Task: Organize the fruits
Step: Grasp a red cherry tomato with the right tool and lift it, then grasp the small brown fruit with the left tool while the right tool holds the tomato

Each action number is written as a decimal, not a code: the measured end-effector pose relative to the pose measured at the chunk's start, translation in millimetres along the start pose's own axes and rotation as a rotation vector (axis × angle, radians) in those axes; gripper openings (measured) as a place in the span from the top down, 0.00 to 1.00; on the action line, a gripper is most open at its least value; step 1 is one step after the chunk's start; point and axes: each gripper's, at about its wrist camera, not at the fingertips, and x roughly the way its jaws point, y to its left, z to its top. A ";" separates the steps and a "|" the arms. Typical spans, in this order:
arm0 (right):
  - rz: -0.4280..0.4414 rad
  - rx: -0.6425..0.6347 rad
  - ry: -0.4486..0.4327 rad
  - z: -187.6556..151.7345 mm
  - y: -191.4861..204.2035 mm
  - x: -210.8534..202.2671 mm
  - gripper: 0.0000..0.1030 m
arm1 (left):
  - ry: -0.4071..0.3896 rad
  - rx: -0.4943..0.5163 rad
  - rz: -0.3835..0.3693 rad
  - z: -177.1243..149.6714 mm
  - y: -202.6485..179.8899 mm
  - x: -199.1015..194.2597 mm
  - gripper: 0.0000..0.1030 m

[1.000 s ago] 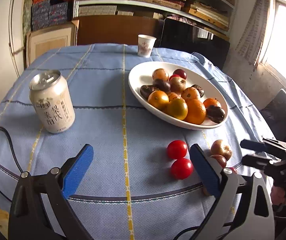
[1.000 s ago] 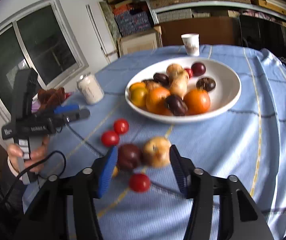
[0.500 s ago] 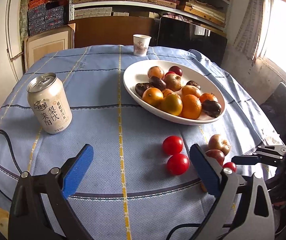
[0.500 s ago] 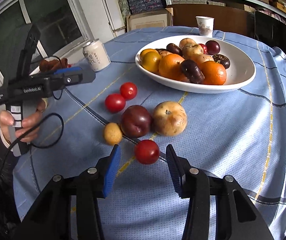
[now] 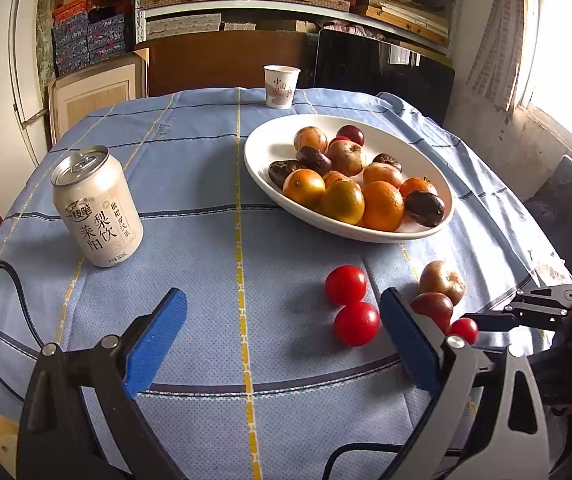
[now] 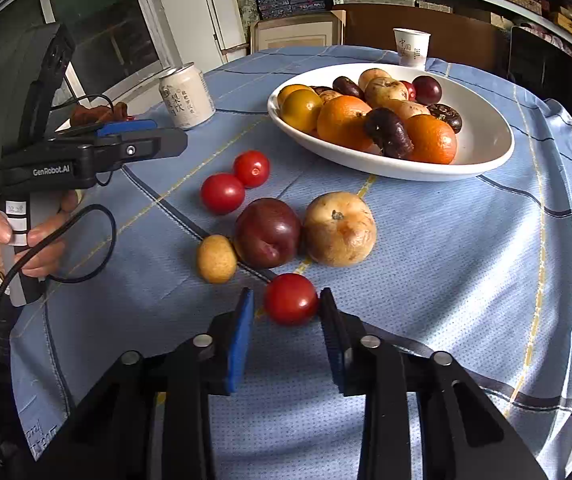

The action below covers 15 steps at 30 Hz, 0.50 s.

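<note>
Blue-clothed worktop (image 6: pixel 466 260): right tongs (image 6: pixel 286 304) closing around a small red tomato (image 6: pixel 291 298), right pad touching, left just clear. Just beyond the tomato lie a plum (image 6: pixel 267 232) and a russet fruit (image 6: pixel 340 229); farther, the white fruit bowl (image 6: pixel 482 148). Left tongs (image 5: pixel 282 340) gape, empty.

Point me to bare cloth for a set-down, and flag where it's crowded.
Free: the wide patch between the can and white bowl, and the cloth right of the russet fruit. Crowded: the loose-fruit cluster around the plum, where the right gripper is closing on a tomato.
</note>
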 end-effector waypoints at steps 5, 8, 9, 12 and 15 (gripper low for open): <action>0.000 0.012 -0.006 0.1 -3.9 -2.2 0.74 | 0.001 0.000 0.002 -0.2 0.0 -0.3 0.08; 0.042 0.057 -0.054 1.3 -15.3 -15.8 0.75 | 0.013 0.005 -0.006 -1.8 -0.5 0.6 0.08; 0.064 0.080 -0.075 1.8 -20.3 -21.3 0.75 | 0.024 0.017 -0.023 -3.0 -2.7 1.2 0.08; 0.119 0.162 -0.145 2.3 -39.2 -38.3 0.75 | 0.068 0.092 -0.133 -9.5 -18.7 1.8 0.08; 0.114 0.204 -0.176 0.3 -49.9 -46.5 0.75 | 0.077 0.204 -0.201 -20.8 -43.0 -3.8 0.21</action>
